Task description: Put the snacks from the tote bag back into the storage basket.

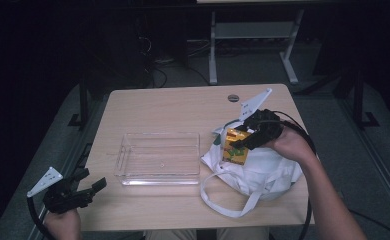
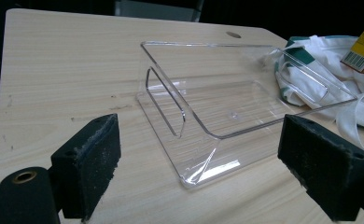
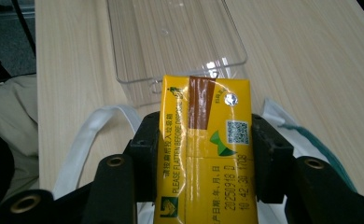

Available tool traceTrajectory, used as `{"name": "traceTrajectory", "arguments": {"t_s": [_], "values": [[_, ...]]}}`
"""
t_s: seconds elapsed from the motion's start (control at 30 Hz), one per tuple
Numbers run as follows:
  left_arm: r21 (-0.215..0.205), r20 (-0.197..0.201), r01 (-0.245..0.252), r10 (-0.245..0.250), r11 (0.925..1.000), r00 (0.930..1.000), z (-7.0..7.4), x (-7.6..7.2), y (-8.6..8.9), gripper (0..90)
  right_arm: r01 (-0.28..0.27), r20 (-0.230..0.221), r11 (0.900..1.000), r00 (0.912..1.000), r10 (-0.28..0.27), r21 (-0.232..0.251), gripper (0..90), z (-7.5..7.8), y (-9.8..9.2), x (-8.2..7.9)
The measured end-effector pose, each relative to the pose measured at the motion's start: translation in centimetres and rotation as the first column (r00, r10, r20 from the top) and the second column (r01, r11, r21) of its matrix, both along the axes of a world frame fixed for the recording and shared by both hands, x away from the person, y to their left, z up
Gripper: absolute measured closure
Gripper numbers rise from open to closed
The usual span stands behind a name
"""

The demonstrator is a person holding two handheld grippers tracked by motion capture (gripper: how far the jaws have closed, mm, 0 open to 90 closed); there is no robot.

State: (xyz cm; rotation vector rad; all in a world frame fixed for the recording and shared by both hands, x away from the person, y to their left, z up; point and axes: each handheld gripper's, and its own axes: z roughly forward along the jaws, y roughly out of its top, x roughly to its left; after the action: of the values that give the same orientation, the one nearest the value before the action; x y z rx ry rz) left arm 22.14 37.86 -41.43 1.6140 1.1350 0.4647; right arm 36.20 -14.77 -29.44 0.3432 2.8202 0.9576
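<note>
A yellow drink carton [image 1: 235, 146] hangs over the white cloth bag [image 1: 263, 167] at the table's right, with my right gripper [image 1: 244, 140] shut on it. In the right gripper view the carton [image 3: 204, 144] sits clamped between the two black pads, its top end pointing toward the clear plastic tray [image 3: 175, 42]. The tray [image 1: 158, 158] lies in the middle of the table. My left gripper [image 1: 94, 184] rests near the front left corner, open, with nothing between its pads [image 2: 89, 161]. Ahead of it lie the tray [image 2: 217, 98] and the bag [image 2: 320, 84].
The bag's white handle loop [image 1: 228, 197] trails toward the front edge. A round cable hole [image 1: 233, 98] sits near the table's far edge. Beyond the table stand a white desk frame [image 1: 253, 45] and cables on the floor.
</note>
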Motion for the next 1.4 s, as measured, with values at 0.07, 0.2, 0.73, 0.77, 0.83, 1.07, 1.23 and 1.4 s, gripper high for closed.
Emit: {"name": "traceTrajectory", "arguments": {"t_s": [0.07, 0.2, 0.73, 0.77, 0.83, 1.07, 1.23, 1.4], "values": [[0.003, -0.001, 0.001, -0.001, 1.0000, 1.0000, 0.0, 0.0, 0.0, 12.7, -0.013, 0.000, 1.000, 0.9999, 0.013, 0.007, 51.9, 0.3, 0.5, 0.0], [0.001, -0.003, -0.002, 0.002, 1.0000, 1.0000, 0.0, 0.0, 0.1, 12.7, -0.029, 0.011, 1.000, 0.9995, 0.029, -0.002, 51.9, 0.8, 1.5, 0.1], [0.001, 0.004, 0.000, 0.000, 1.0000, 1.0000, 0.0, 0.0, 0.2, 12.6, -0.100, 0.014, 0.995, 0.9949, 0.100, -0.011, 51.9, 1.7, 4.9, 0.0], [0.002, 0.005, 0.000, 0.000, 1.0000, 1.0000, 0.0, 0.0, 0.2, 12.6, -0.103, 0.018, 0.995, 0.9944, 0.104, -0.011, 52.0, 1.7, 5.0, 0.1], [0.003, 0.004, 0.000, 0.000, 1.0000, 1.0000, 0.0, 0.0, 0.2, 12.7, -0.111, 0.018, 0.994, 0.9936, 0.112, -0.020, 51.9, 1.9, 5.5, 0.1], [0.001, 0.004, -0.002, 0.002, 1.0000, 1.0000, 0.0, -0.1, 0.2, 12.7, -0.126, 0.018, 0.992, 0.9918, 0.127, -0.020, 52.0, 1.9, 6.4, 0.1], [0.001, 0.001, -0.003, 0.003, 1.0000, 1.0000, 0.0, -0.1, 0.3, 12.7, -0.143, 0.019, 0.990, 0.9896, 0.143, -0.009, 52.0, 1.7, 7.3, 0.1], [0.002, 0.001, -0.003, 0.003, 1.0000, 1.0000, 0.0, 0.0, 0.3, 12.7, -0.150, 0.021, 0.989, 0.9885, 0.150, -0.017, 52.0, 2.0, 7.9, 0.0]]}}
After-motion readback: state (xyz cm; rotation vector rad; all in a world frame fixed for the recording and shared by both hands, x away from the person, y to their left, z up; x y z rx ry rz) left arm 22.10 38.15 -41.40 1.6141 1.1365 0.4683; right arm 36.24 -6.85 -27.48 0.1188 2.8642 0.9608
